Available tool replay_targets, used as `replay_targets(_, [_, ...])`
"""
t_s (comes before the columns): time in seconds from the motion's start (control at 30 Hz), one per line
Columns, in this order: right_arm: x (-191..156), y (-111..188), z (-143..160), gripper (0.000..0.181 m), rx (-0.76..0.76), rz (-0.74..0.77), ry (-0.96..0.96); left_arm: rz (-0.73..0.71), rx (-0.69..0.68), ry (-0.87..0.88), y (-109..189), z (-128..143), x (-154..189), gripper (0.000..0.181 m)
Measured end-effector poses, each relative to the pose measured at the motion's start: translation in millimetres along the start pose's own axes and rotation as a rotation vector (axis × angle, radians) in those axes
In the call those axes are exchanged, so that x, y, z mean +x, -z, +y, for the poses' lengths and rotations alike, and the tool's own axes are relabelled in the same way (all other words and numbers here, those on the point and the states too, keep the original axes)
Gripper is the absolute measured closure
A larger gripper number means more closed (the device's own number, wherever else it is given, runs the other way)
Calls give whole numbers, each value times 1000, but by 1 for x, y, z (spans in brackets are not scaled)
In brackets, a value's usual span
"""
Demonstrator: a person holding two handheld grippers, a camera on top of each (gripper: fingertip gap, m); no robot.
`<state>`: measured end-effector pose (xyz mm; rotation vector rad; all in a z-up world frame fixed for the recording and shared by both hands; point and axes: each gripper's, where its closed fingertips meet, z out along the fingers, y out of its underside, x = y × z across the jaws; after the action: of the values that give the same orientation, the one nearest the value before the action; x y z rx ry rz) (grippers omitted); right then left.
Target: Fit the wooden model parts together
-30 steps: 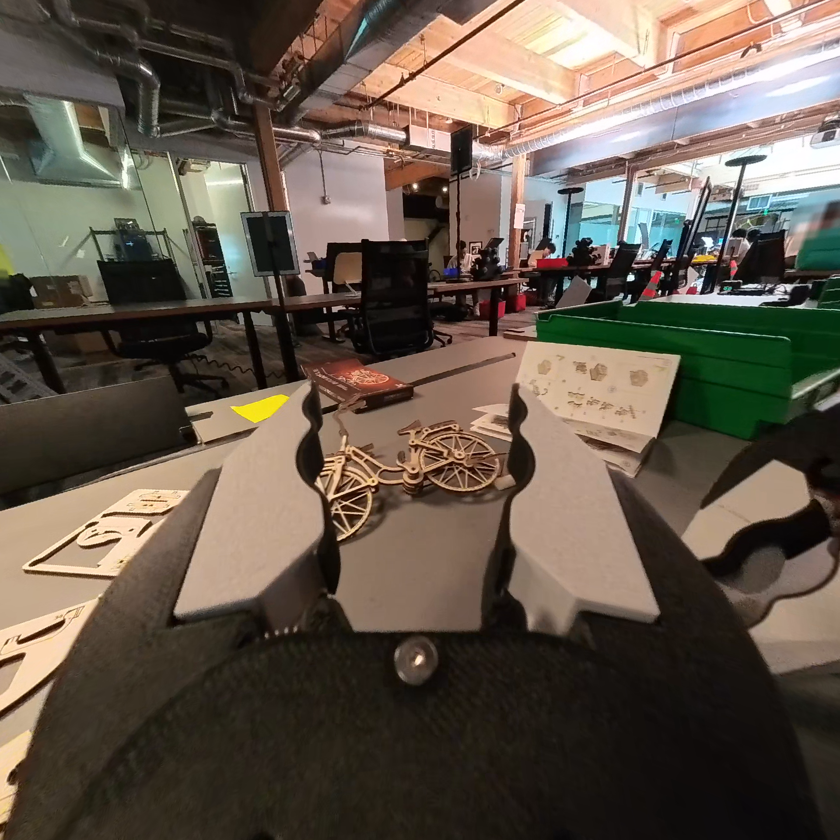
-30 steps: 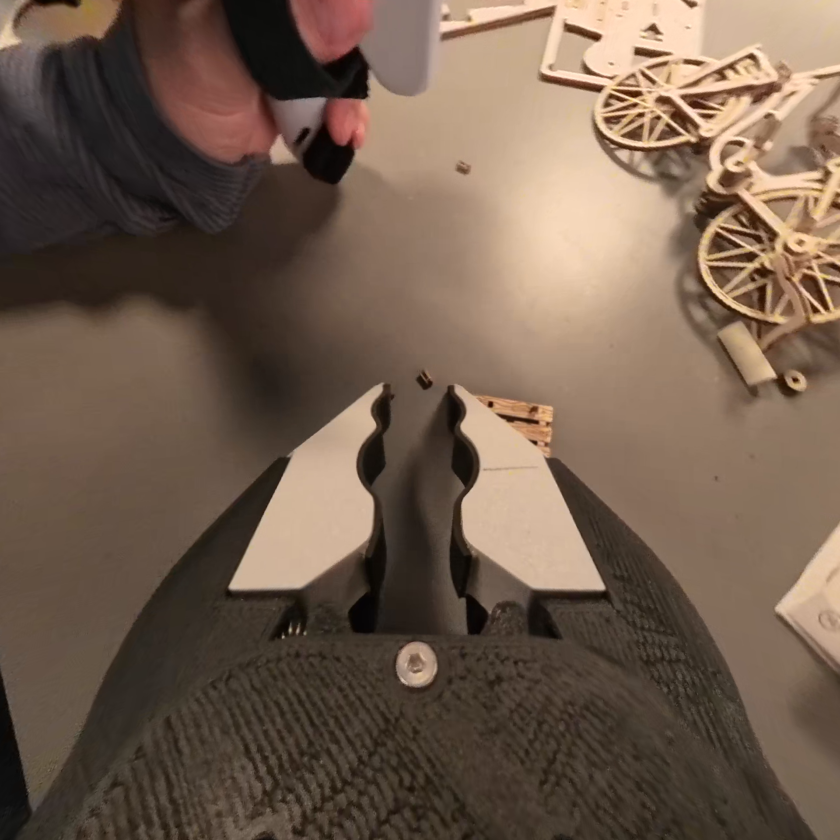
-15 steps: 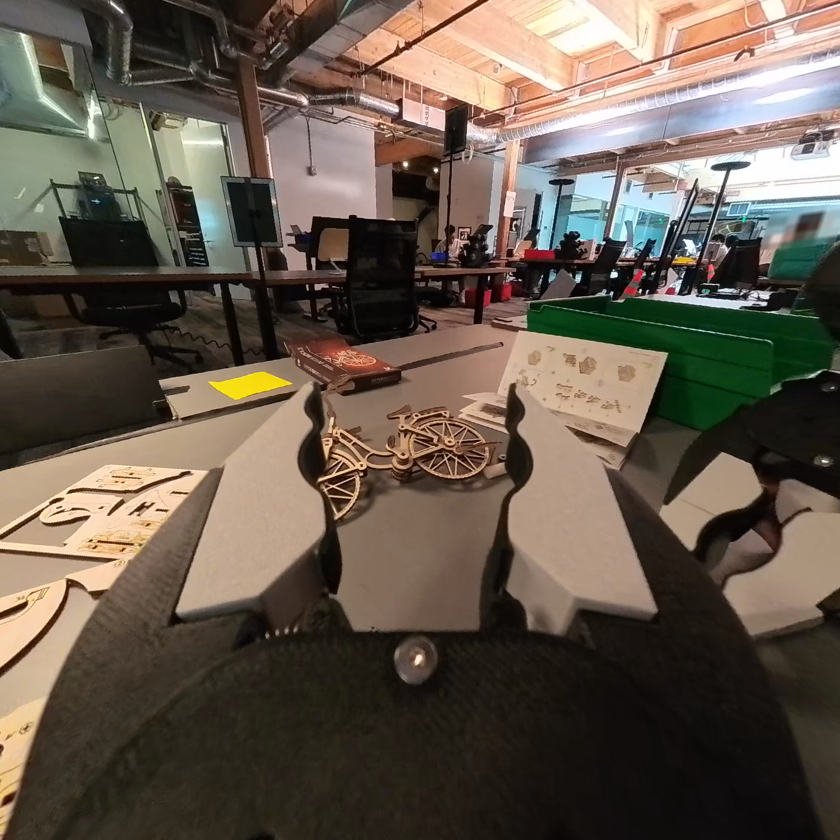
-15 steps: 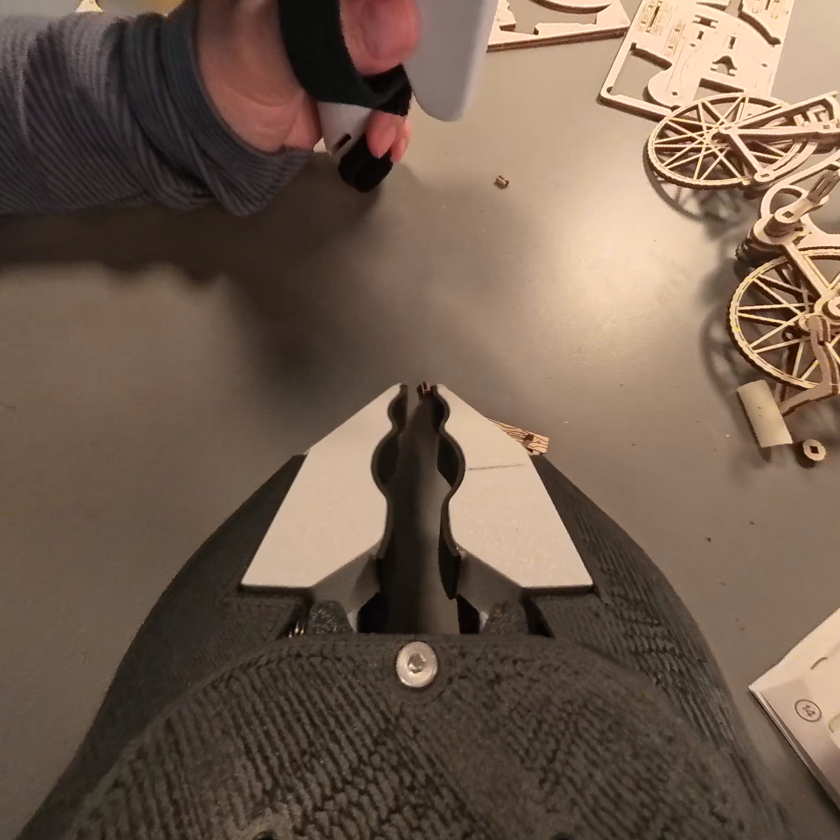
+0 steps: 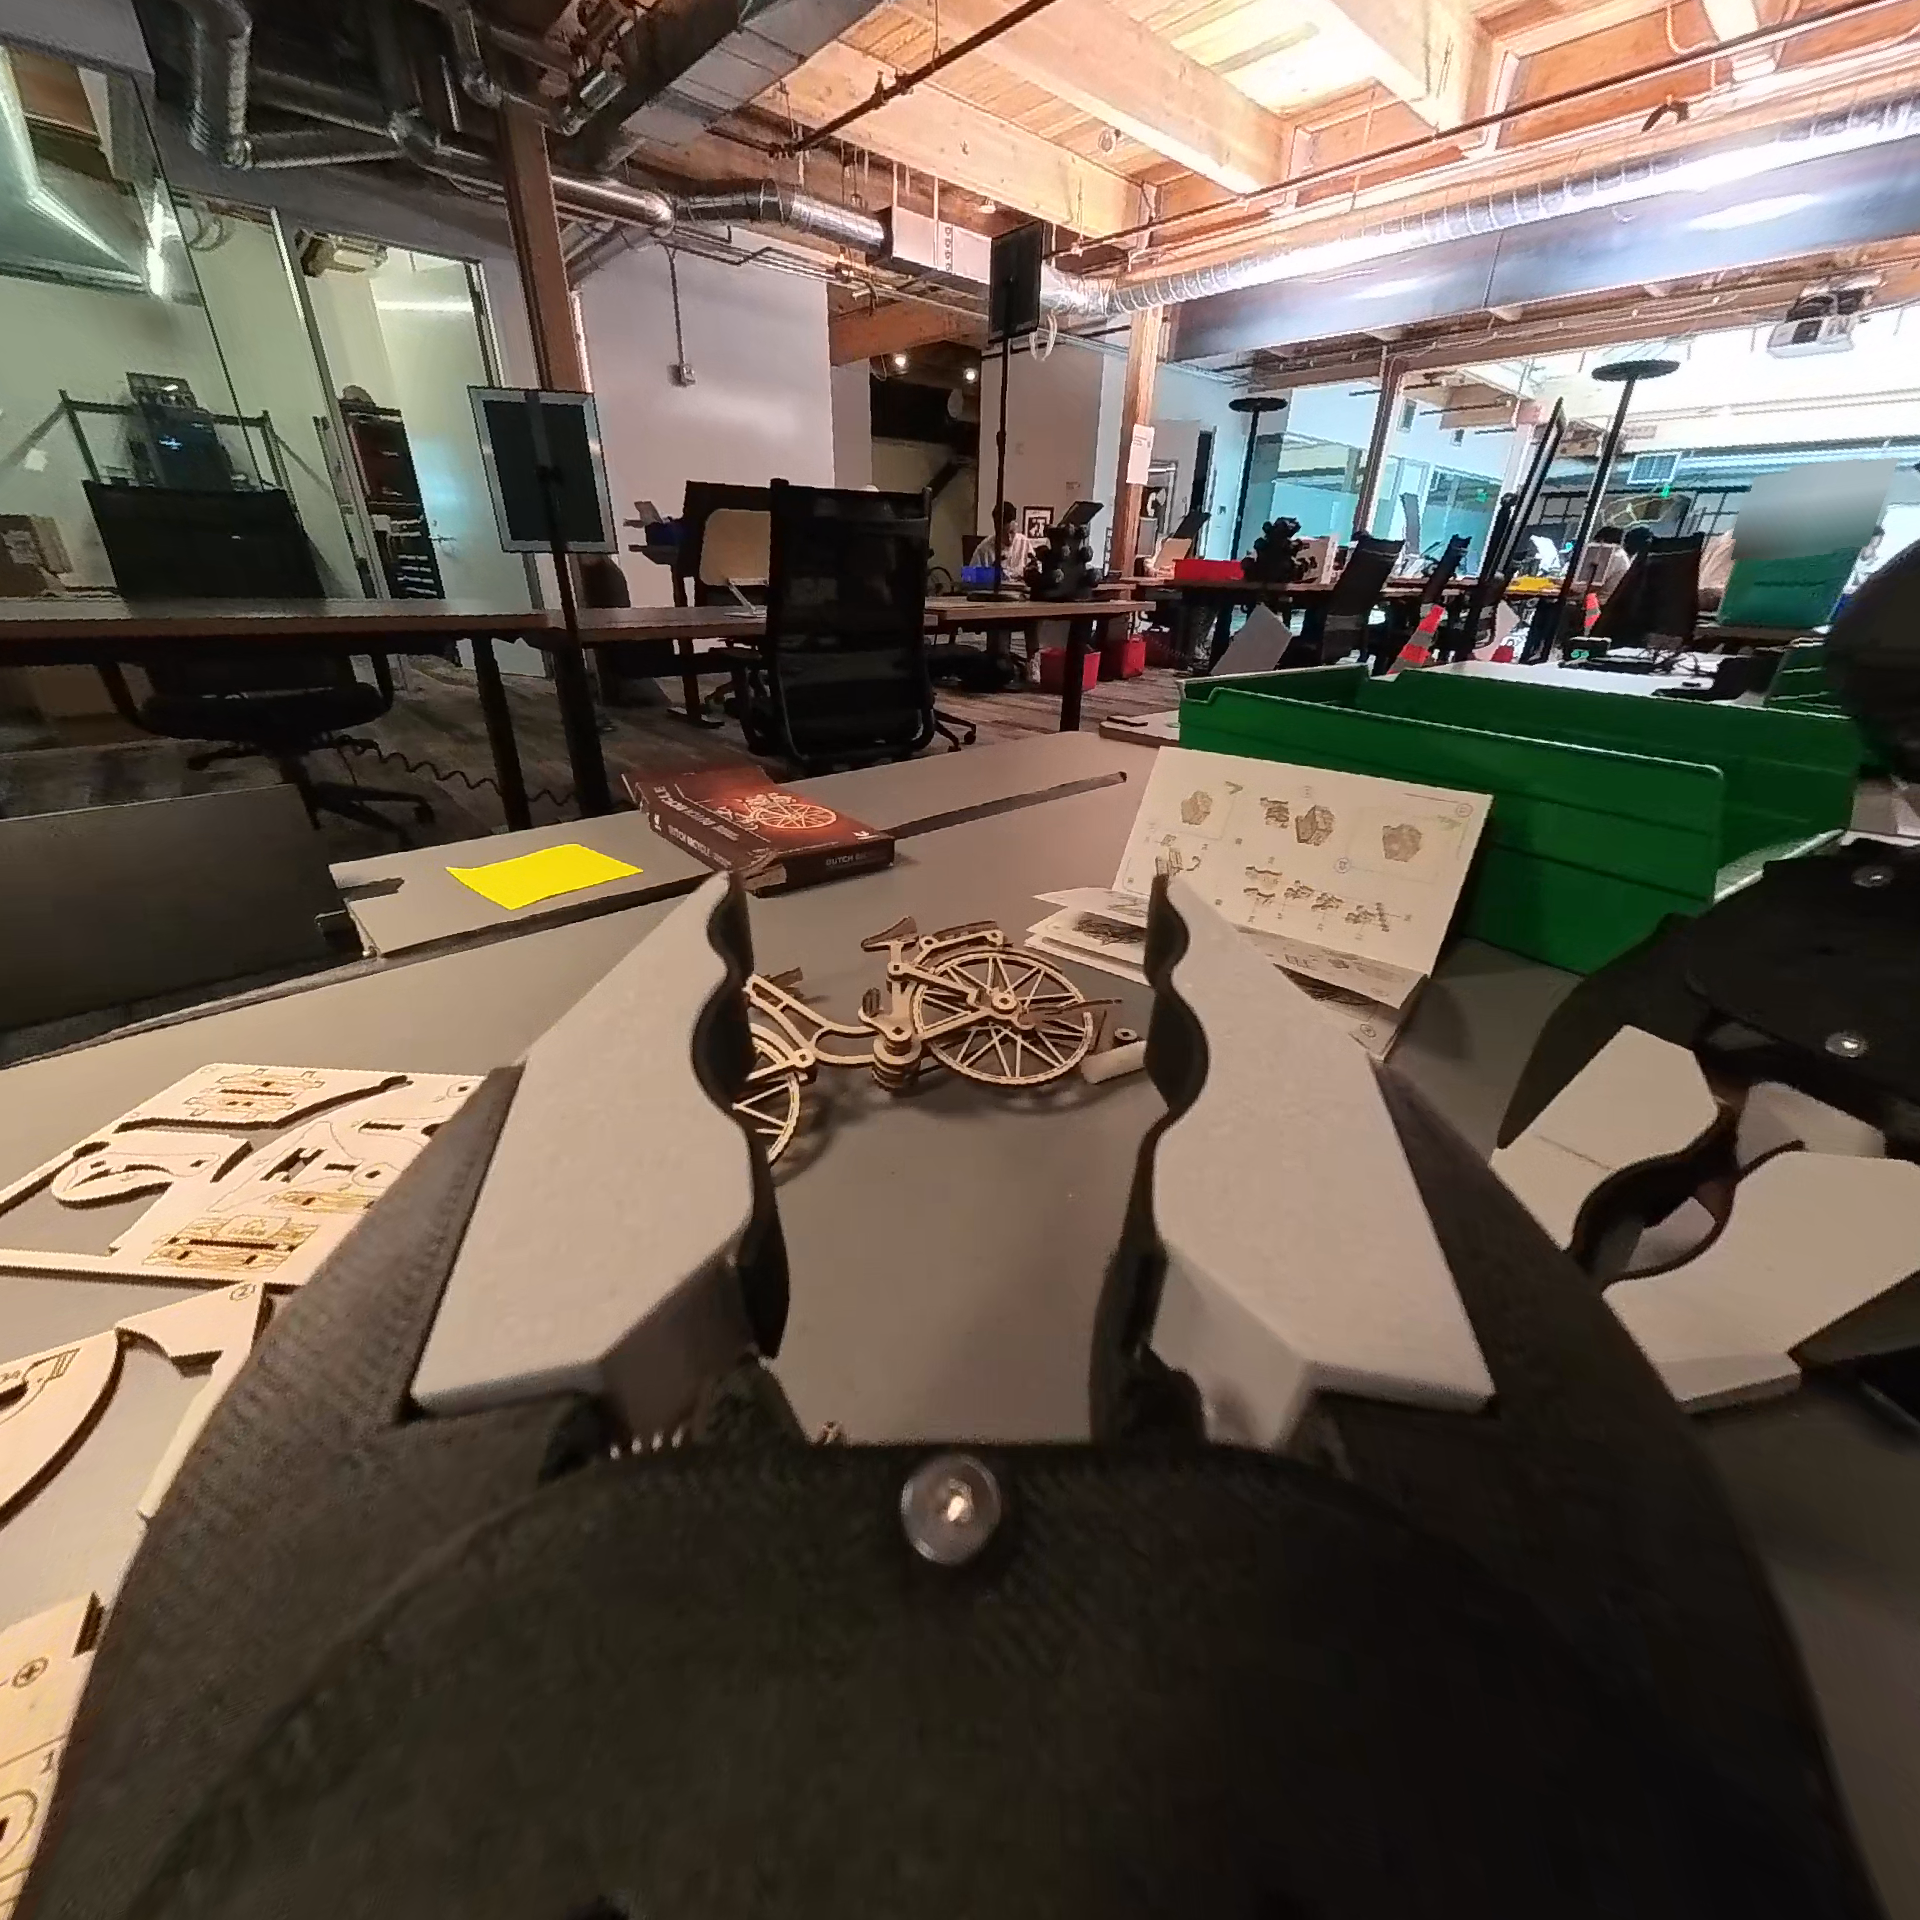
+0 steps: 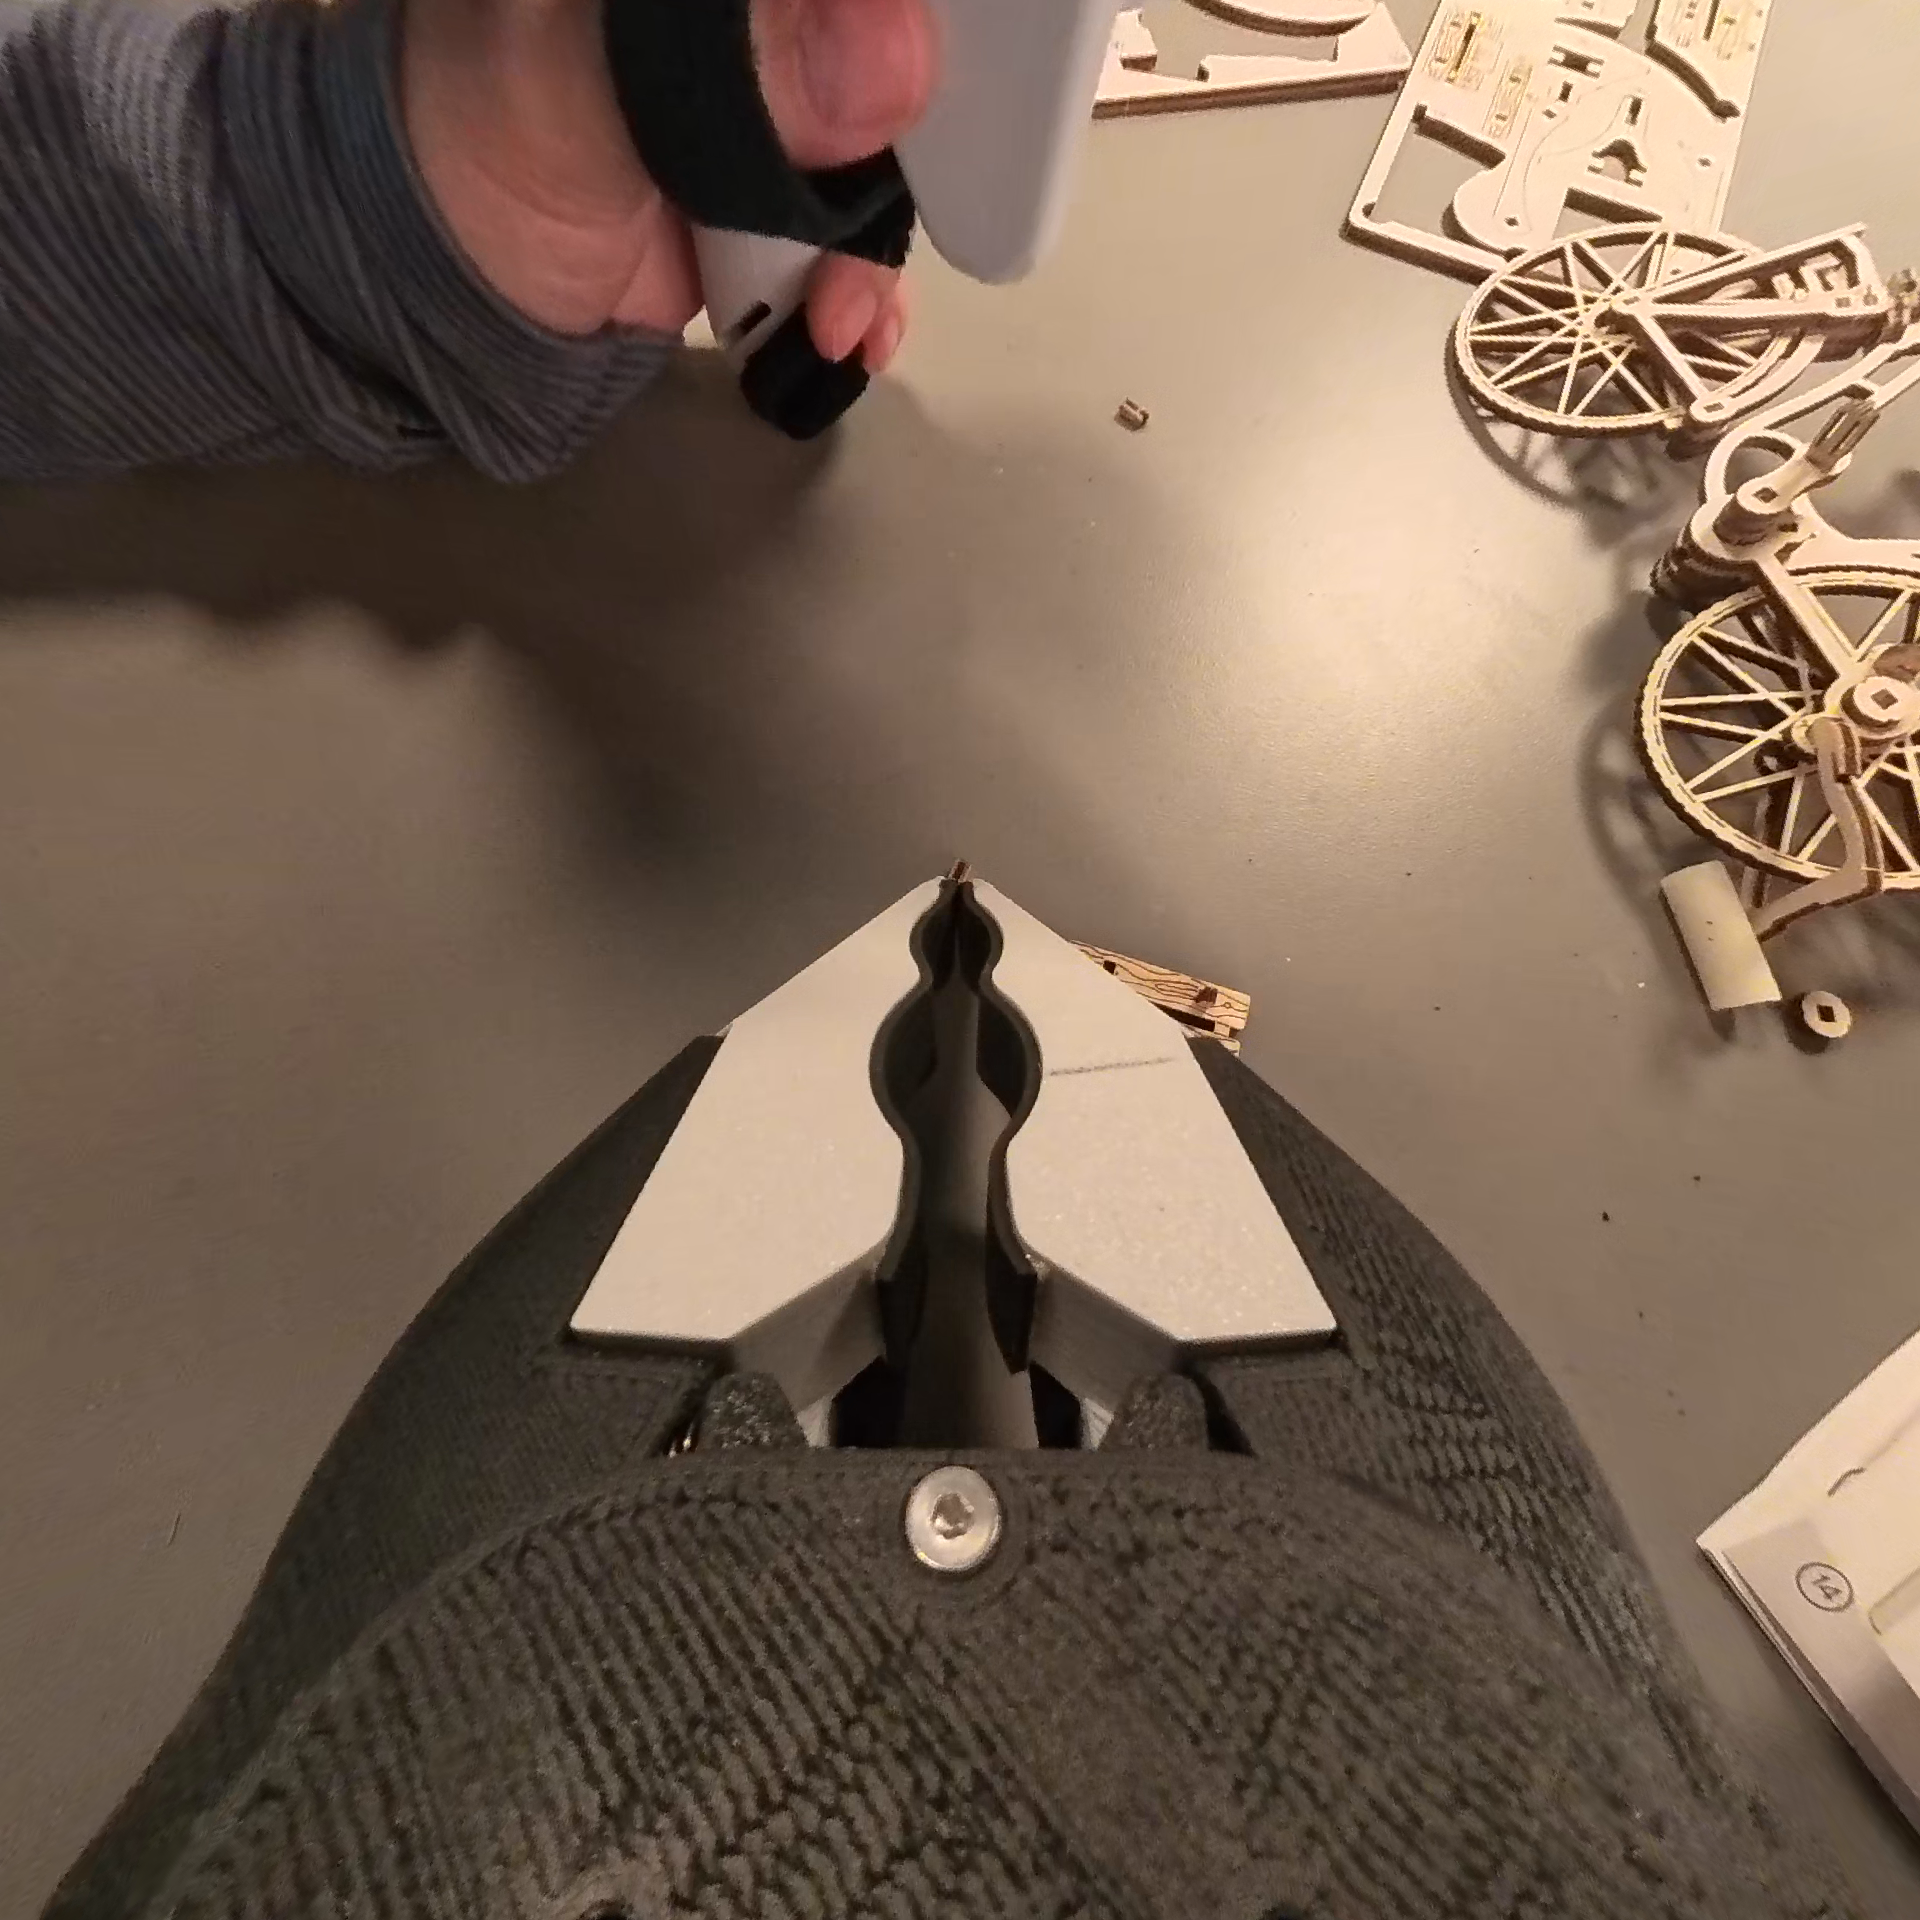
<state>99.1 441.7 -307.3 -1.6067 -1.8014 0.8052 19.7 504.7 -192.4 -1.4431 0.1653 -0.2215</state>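
Right wrist view: right hand-held gripper [image 6: 958,902] pinches tiny wooden piece [image 6: 962,895] at its fingertips.

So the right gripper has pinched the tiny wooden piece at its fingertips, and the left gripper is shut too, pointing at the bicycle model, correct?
Not quite: the left gripper is open, its jaws spread wide with nothing between them, as the left wrist view shows. The rest holds: it points at the bicycle model, and the right gripper is shut on the tiny wooden piece at its fingertips.
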Motion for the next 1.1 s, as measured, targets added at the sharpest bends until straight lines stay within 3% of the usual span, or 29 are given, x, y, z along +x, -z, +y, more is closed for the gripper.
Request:
replay_targets(0.6, [0,1,1,168,5,-13,-52,-1,1,20,0,1,-3,106])
replay_targets(1.1, [-4,0,0,177,1,8,4,-14,11,62,2,0,-9,106])
